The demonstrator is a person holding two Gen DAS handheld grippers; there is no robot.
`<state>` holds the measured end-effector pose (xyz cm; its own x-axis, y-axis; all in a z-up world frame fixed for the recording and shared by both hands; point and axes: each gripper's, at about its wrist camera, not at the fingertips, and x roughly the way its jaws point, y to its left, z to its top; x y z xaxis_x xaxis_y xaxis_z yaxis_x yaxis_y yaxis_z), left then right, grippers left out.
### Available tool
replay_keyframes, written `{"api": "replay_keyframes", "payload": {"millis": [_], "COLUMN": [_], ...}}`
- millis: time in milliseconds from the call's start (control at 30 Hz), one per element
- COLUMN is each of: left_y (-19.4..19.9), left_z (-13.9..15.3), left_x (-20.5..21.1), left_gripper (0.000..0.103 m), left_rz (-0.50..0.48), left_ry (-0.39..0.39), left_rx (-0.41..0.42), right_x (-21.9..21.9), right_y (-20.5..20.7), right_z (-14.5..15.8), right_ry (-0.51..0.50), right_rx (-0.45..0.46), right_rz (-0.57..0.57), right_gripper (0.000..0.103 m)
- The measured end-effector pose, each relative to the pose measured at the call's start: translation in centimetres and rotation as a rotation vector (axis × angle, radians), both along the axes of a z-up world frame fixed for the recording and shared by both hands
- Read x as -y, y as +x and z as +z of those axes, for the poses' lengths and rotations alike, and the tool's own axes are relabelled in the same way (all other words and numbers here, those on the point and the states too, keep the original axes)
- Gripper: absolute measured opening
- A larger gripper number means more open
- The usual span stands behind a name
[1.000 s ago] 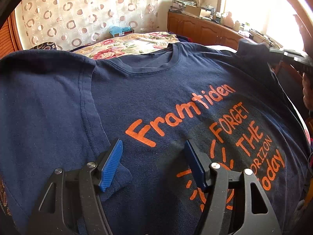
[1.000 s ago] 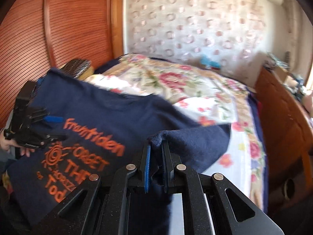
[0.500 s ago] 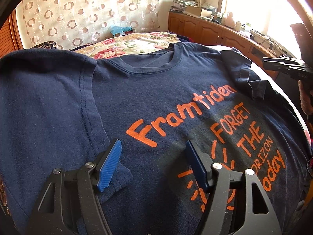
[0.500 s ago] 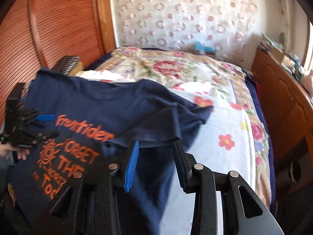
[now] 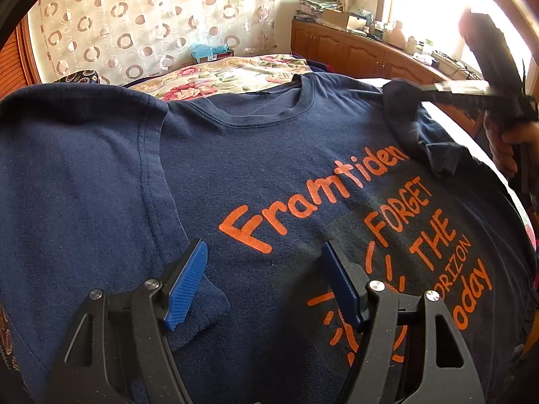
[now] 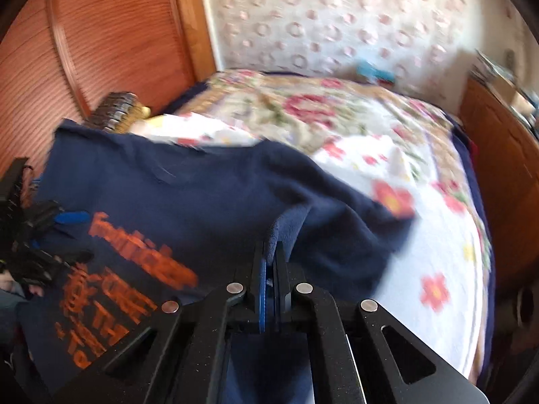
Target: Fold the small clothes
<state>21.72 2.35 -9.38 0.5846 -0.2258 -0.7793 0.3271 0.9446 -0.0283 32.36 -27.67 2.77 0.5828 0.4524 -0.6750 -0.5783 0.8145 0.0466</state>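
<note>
Two grippers at work: right gripper (image 6: 271, 269) has its jaws clamped on a fold of the sleeve; left gripper (image 5: 262, 279) stands with jaws apart and nothing pressed between the pads.
Just now: the right jaws have been closing, and navy cloth sits between them.
T-shirt (image 5: 269, 168): navy, orange print facing up, spread front-up on the floral bedspread (image 6: 421, 235); collar toward the far end of the bed, hem toward the person.
Pinched part: the sleeve (image 5: 414, 124) on the right-hand side, lifted off the bed and draped inward over the end of the printed word.
Key relation: the shirt body lies to the left of the right gripper, so the sleeve seems set to travel across toward the middle; the long axis of the shirt runs collar to hem, across that path.
Nearer hand: the right one owns this sleeve; the left gripper hovers low over the chest, one pad beside a small tuck of cloth near the other sleeve seam.
In the way: nothing lies on the shirt front; in my view only the left gripper itself could crowd the fold line.
Around: wooden cabinet (image 5: 353, 50) by the window, patterned curtain (image 5: 134, 27) behind, slatted wooden panel (image 6: 101, 50).
</note>
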Motion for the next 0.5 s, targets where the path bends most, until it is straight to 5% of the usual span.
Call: {"api": "replay_keyframes", "payload": {"millis": [167,300,500], "left_y": [0.0,0.0,0.0], "left_z": [0.0,0.0,0.0], "left_x": [0.0,0.0,0.0], "left_gripper": [0.072,0.072,0.072], "left_rz": [0.0,0.0,0.0], "left_ry": [0.0,0.0,0.0], "left_rx": [0.0,0.0,-0.001], "right_x": [-2.8,-3.3,-1.9], "right_y": [0.9,1.7,0.4], "right_z": [2.3,2.4,1.8], "right_ry": [0.032,0.021,-0.006], "right_rx": [0.068,0.051,0.052], "right_rz": [0.042,0.031,-0.022], "right_gripper": [0.003,0.023,0.032]}}
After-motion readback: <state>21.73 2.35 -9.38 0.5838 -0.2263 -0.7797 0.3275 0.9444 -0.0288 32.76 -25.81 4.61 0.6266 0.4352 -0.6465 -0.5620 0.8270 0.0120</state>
